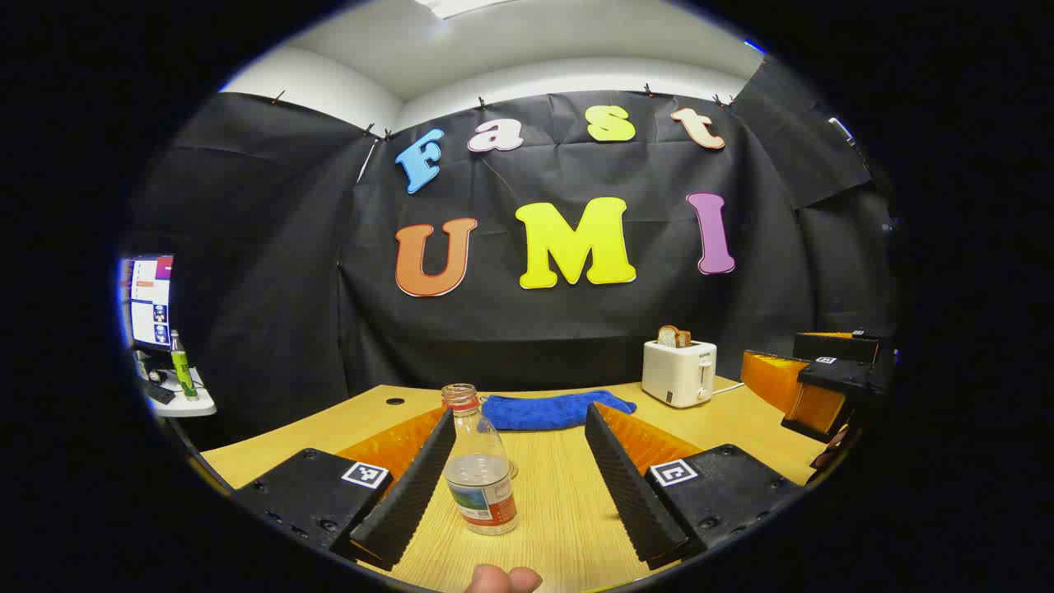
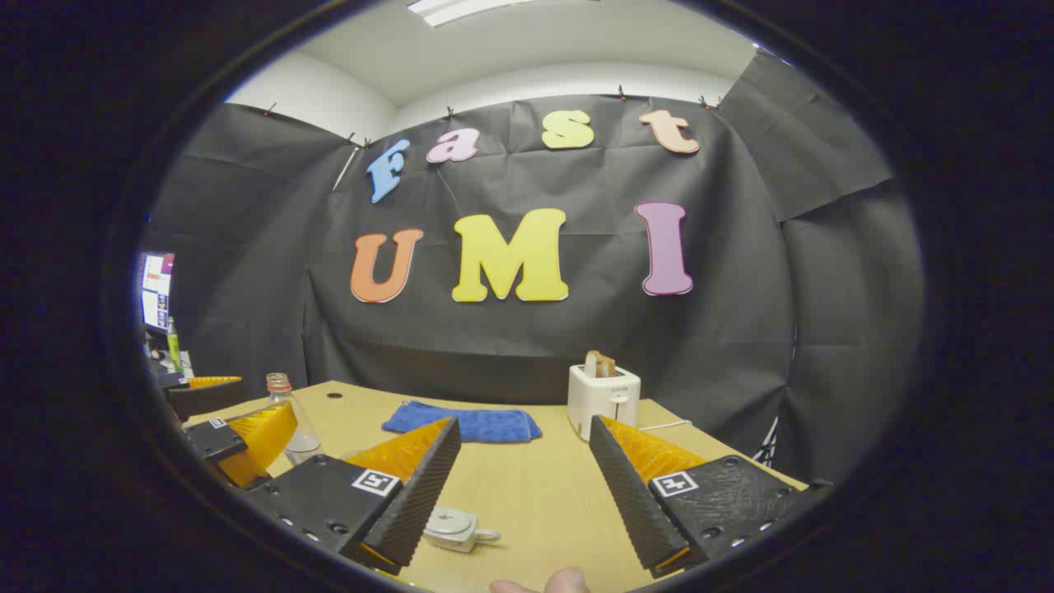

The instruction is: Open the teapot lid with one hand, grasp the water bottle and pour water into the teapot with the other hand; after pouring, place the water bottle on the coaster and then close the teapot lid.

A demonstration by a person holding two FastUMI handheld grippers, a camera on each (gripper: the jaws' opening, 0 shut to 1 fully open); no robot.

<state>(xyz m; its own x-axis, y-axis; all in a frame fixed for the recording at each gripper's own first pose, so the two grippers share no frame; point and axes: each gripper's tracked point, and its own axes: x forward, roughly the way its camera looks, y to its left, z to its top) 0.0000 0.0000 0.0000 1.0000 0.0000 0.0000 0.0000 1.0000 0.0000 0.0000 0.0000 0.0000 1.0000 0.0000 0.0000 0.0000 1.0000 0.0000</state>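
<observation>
A clear plastic water bottle [image 1: 480, 463], uncapped and part full, stands upright on the wooden table [image 1: 568, 511] at about seven o'clock in the left gripper view. The left gripper [image 1: 520, 486] is spread wide with the bottle between its ridged fingers, nearer the left one, so nothing is gripped, likely lining up a grasp. The right gripper [image 2: 520, 494] is likewise released above a small metallic piece [image 2: 451, 527], possibly the teapot lid. A soft blue cloth [image 2: 464, 423] and a boxy white toaster [image 2: 603, 398] sit toward twelve o'clock.
</observation>
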